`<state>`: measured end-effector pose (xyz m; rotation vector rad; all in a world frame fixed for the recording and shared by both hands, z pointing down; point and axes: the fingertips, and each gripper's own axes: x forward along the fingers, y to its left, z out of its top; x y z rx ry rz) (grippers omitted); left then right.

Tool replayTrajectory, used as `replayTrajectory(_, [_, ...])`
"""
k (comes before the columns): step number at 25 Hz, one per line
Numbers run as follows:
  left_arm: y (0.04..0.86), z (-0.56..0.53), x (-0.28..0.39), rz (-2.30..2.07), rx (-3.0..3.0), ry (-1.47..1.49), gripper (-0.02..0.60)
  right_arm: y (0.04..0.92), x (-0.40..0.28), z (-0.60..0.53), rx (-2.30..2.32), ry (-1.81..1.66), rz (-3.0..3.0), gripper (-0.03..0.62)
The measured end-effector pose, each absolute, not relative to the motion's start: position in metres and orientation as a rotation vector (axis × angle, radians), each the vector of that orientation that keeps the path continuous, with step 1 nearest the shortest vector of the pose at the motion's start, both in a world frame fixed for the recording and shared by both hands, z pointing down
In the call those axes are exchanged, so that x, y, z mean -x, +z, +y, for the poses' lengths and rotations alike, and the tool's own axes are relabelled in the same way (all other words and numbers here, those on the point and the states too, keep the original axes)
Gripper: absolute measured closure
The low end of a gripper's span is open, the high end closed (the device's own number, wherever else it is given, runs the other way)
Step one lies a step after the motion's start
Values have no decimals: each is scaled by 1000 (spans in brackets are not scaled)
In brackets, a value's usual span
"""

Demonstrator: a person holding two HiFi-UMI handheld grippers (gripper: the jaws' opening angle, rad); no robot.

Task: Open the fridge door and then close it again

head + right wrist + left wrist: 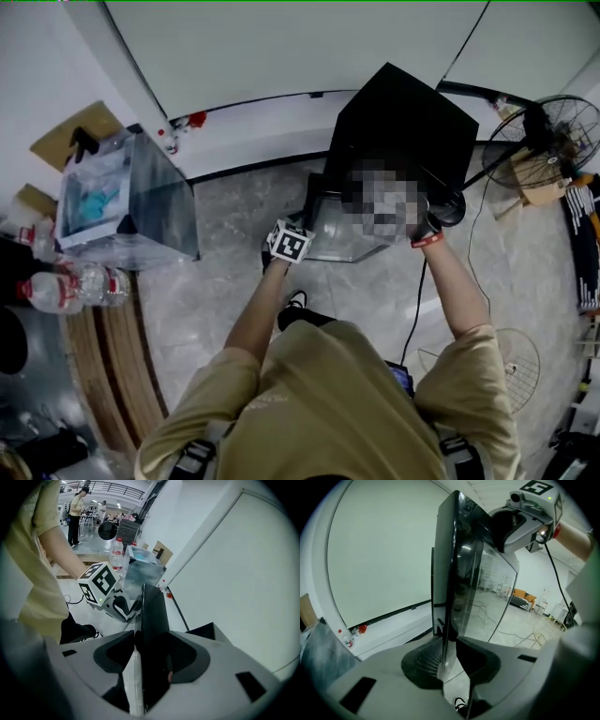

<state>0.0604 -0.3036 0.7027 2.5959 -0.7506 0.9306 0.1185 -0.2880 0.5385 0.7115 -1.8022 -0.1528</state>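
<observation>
At centre, left arm (255, 319) and right arm (461, 292) reach forward. Narrow left gripper (449, 656) pinch on fridge door (457, 564); right gripper (147, 653) clamps it wider

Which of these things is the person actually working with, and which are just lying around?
In use: fridge, fridge door, left gripper and right gripper, both clamped on the door's edge.
Lying about: clear box, water bottles, standing fan.

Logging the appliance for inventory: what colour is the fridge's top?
Black; the fridge shows best in the head view.
</observation>
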Motion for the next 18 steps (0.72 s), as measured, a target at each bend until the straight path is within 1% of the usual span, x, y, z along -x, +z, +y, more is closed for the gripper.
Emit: replayTrajectory(18, [703, -363, -95, -568, -2660, 1021, 492, 541, -148, -337, -824, -82, -1732, 353])
